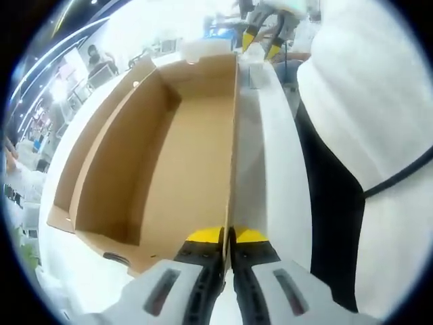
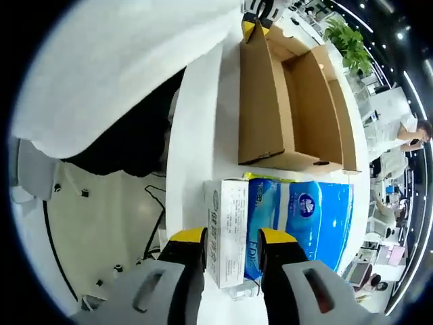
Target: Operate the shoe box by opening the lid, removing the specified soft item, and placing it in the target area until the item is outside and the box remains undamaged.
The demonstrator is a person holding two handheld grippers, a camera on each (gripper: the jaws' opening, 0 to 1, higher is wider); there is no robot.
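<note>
**Tissue pack out of the box, both grippers engaged**

1. Soft item. In the right gripper view I see a blue and white plastic-wrapped tissue pack [image 2: 298, 217] lying on the white table [image 2: 196, 128], outside the shoe box [image 2: 291, 101] and just beside its near end wall. My right gripper [image 2: 233, 247] has its yellow-tipped jaws standing apart, one on each side of the pack's white end panel. The pack sits between them; I cannot tell whether the pads press on it.

2. Shoe box. In the left gripper view the shoe box [image 1: 169, 149] is a brown cardboard tray, open at the top, with a bare cardboard floor. It rests on the table [image 1: 270, 156]. My left gripper [image 1: 226, 237] has its jaws drawn together on the top edge of the box's long side wall, the wall nearest the person, with the cardboard edge running up between the two yellow tips. No tear or crush shows on the walls I can see.

3. Beyond the box. At the far end of the box, the left gripper view shows the right gripper [image 1: 260, 37] by its yellow tips. A person's white garment [image 1: 365, 101] hangs beside the table edge, on the gripped-wall side of the box. In the right gripper view a green potted plant [image 2: 348, 40] stands past the box's far side.
</note>
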